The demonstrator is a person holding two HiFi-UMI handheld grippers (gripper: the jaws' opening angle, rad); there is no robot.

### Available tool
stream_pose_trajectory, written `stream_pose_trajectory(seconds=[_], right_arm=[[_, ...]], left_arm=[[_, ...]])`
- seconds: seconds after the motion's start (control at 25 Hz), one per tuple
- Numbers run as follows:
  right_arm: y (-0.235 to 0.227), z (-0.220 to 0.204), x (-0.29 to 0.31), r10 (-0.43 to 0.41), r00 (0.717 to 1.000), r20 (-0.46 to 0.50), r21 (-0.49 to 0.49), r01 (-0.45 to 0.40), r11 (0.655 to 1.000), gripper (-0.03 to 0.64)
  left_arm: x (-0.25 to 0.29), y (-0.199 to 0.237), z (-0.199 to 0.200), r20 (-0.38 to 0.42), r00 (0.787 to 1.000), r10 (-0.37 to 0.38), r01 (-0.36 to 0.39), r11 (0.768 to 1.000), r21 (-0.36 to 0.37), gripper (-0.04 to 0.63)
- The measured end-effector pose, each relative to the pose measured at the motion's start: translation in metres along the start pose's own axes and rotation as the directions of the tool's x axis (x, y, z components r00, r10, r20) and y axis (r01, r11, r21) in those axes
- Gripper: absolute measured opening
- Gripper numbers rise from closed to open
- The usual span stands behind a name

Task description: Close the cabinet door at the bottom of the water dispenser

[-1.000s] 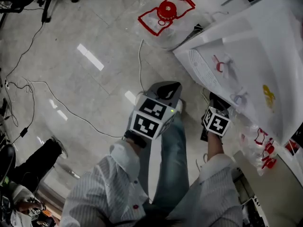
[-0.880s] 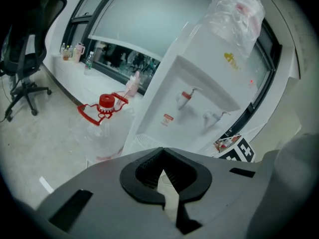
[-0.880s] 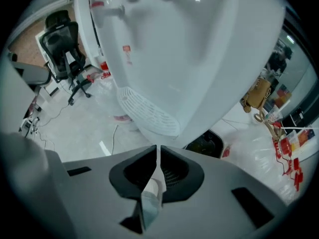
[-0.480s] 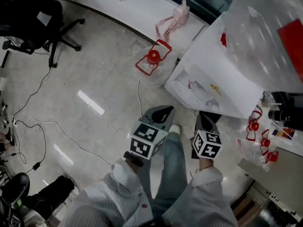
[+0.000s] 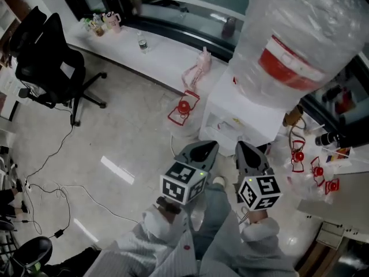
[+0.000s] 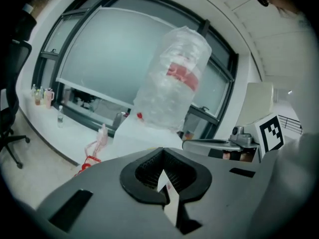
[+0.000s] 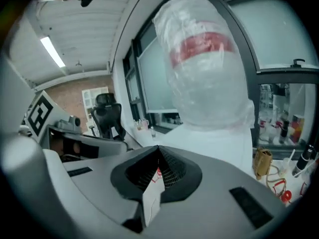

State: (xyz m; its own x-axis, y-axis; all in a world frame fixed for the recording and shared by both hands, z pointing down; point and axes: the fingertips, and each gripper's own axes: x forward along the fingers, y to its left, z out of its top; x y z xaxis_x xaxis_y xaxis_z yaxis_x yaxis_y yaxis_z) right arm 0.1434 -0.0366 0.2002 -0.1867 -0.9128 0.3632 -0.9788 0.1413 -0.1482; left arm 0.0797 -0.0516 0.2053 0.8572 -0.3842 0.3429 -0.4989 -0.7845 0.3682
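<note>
Head view looks steeply down on the white box-shaped plastic water dispenser (image 5: 245,105), which stands upright on the pale polished stone floor (image 5: 115,137) with its long axis vertical; a big clear water bottle wrapped in crinkled film with a red label band (image 5: 294,45) sits on top of it; the dispenser lies straight ahead of both tools, just beyond their tips. The grey hard-plastic left gripper (image 5: 203,149) and the matching right gripper (image 5: 247,150) point at its front side by side; the right one looks the nearer to the casing, the left one sits off toward the dispenser's left edge. Each gripper view shows the dark ribbed pads brought together at the tips with nothing between them, so both tools are closed and empty. The cabinet door belongs at the foot of the casing, below and ahead of the tips; that lower front is covered by the grippers themselves, and both gripper views look at the bottle and the top of the casing, so I cannot tell whether the door stands ajar or flush. By my judgement any push on it means reaching low. A crumpled clear bag with a red cap and red handle (image 5: 183,108) lies on the floor just beside the dispenser's left foot; a black mesh office chair (image 5: 46,56) stands well apart.
</note>
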Motion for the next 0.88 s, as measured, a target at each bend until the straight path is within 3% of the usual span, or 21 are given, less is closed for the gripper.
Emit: stream_pose_trajectory(seconds=[0.2, 0.4, 0.64, 0.88], right_arm=[[0.037, 0.063, -0.035, 0.121, 0.983, 0.138, -0.013, -0.121, 0.993, 0.014], [0.059, 0.113, -0.068, 0.146, 0.964, 0.224, -0.056, -0.136, 0.989, 0.014], [0.076, 0.144, -0.094, 0.162, 0.951, 0.262, -0.133, -0.131, 0.982, 0.014], [0.09, 0.153, -0.105, 0.192, 0.941, 0.279, -0.141, -0.158, 0.977, 0.014]], left_arm=[[-0.024, -0.033, 0.054, 0.091, 0.994, -0.056, 0.048, 0.995, 0.089, 0.009], [-0.054, -0.058, 0.094, 0.156, 0.983, -0.098, 0.074, 0.985, 0.154, 0.009], [-0.077, -0.08, 0.12, 0.218, 0.967, -0.129, 0.083, 0.975, 0.207, 0.009], [-0.094, -0.09, 0.126, 0.243, 0.96, -0.14, 0.082, 0.969, 0.235, 0.009]])
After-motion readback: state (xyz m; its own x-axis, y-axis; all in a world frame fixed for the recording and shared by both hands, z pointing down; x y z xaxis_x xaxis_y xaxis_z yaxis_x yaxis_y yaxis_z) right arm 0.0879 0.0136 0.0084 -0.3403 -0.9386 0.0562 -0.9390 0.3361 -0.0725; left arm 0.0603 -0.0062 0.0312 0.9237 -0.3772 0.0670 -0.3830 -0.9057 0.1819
